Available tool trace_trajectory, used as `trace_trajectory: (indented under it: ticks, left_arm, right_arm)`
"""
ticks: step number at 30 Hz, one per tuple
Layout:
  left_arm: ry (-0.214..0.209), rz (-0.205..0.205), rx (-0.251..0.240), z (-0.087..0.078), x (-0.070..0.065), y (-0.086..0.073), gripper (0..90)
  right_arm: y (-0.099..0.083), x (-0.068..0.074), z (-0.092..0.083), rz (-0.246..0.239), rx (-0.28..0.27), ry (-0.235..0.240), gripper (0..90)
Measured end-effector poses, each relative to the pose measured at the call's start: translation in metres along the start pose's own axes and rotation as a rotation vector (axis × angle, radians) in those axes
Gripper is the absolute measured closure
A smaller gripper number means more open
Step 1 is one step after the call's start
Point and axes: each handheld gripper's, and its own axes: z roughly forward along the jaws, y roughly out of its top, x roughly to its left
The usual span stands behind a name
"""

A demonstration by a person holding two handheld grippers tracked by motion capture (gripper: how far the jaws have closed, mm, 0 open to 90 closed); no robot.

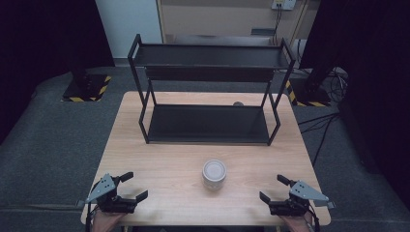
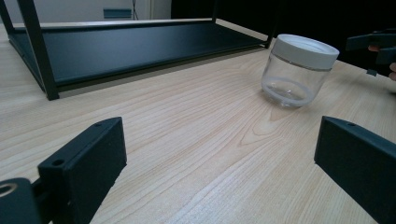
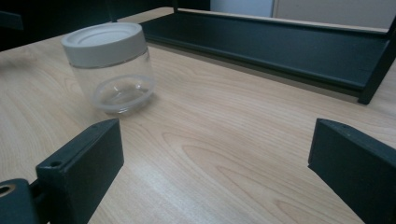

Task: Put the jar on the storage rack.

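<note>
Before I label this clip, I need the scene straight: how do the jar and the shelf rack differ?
The jar is small, round, clear with a white lid; the shelf rack is large, boxy, black and opaque. The jar stands near the table's front edge between the grippers; the rack sits farther back. The jar is closed; the rack's two tiers are open. Both stand upright and look empty.

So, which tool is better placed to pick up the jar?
Probably the right tool. The jar stands between both open tools, somewhat nearer the right one, and looks closer in the right gripper view. The left tool is slightly farther.
</note>
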Motion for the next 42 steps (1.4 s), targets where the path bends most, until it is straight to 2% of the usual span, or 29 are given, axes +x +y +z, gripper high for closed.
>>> trace_trajectory:
  ticks: [4,8,12,42]
  left_arm:
    - [0.0,-0.006,-0.006,-0.0006,0.0008,-0.0003,1.0]
    - [-0.005,0.008,-0.007,-0.001,-0.0003,-0.0002,0.8]
    - [-0.005,0.001,-0.016,-0.0029,-0.0001,0.0,0.6]
    - [-0.002,0.006,0.001,-0.0025,-0.0013,0.0001,0.2]
  right_arm:
    - [-0.0002,-0.0004,-0.003,0.013,-0.005,-0.005,2.6]
    - [-0.0001,-0.0005,-0.0026,0.012,-0.001,-0.007,2.5]
    - [0.0008,0.0002,-0.0022,0.008,-0.004,-0.011,2.4]
    - [0.0021,0.0008,-0.0046,0.011,-0.02,-0.01,2.6]
